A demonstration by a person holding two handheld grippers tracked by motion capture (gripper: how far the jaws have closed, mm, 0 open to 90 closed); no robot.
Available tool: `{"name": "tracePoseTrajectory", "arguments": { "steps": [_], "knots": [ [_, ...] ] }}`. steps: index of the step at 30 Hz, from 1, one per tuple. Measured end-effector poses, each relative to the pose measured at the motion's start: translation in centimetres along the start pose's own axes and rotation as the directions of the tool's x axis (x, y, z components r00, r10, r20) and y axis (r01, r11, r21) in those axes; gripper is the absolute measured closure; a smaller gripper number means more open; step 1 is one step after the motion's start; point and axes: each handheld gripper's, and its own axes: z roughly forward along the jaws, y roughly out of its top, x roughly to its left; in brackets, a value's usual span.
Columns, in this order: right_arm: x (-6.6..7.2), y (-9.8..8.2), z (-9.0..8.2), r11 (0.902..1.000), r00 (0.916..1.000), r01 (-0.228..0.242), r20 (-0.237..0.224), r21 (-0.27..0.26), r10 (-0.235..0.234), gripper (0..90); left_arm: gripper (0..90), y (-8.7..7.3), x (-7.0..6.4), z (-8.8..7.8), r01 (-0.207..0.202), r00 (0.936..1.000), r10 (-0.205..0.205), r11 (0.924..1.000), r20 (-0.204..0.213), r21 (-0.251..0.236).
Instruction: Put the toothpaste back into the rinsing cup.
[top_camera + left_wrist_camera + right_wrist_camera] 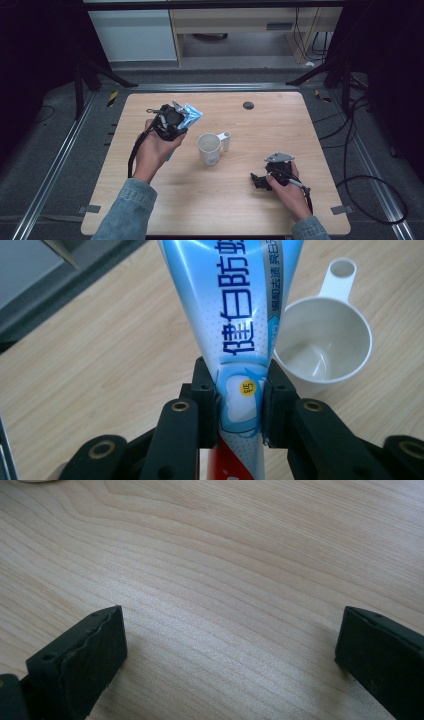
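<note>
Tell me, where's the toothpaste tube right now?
The toothpaste tube is clamped in the left gripper, held above the table left of the white cup.

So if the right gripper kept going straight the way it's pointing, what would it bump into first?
Most likely just the bare wooden table. The right gripper has its jaws wide open with nothing between them, and its own view shows plain wood ahead. The white cup sits farther off to its left, though depth is hard to judge.

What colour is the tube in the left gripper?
Light blue and white, with dark blue lettering, a small yellow dot and red near its bottom; the tube shows best in the left gripper view.
</note>
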Motion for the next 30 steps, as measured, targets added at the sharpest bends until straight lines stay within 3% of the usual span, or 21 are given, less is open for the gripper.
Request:
{"name": "tracePoseTrajectory", "arguments": {
  "steps": [8,16,25,30],
  "knots": [
    [0.0,0.0,0.0,1.0000,1.0000,0.000,0.000,0.000,0.000,0.4,72.5,0.6,-0.3,-0.4,0.008,0.9999,-0.009,0.9953,-0.011,-0.096],
    [-0.1,0.0,0.0,1.0000,1.0000,0.004,-0.005,0.001,-0.004,0.3,72.6,1.2,-0.5,-0.7,0.018,0.9988,-0.026,0.9817,-0.042,-0.189],
    [-0.1,0.0,0.1,1.0000,1.0000,0.006,-0.005,0.000,-0.006,0.3,72.5,1.8,-0.9,-1.3,0.018,0.9972,-0.039,0.9532,-0.064,-0.302],
    [-0.1,0.1,0.1,1.0000,1.0000,0.006,-0.006,0.000,-0.006,0.3,72.6,1.7,-0.9,-1.4,0.029,0.9971,-0.052,0.9369,-0.057,-0.348]
  ]
}}
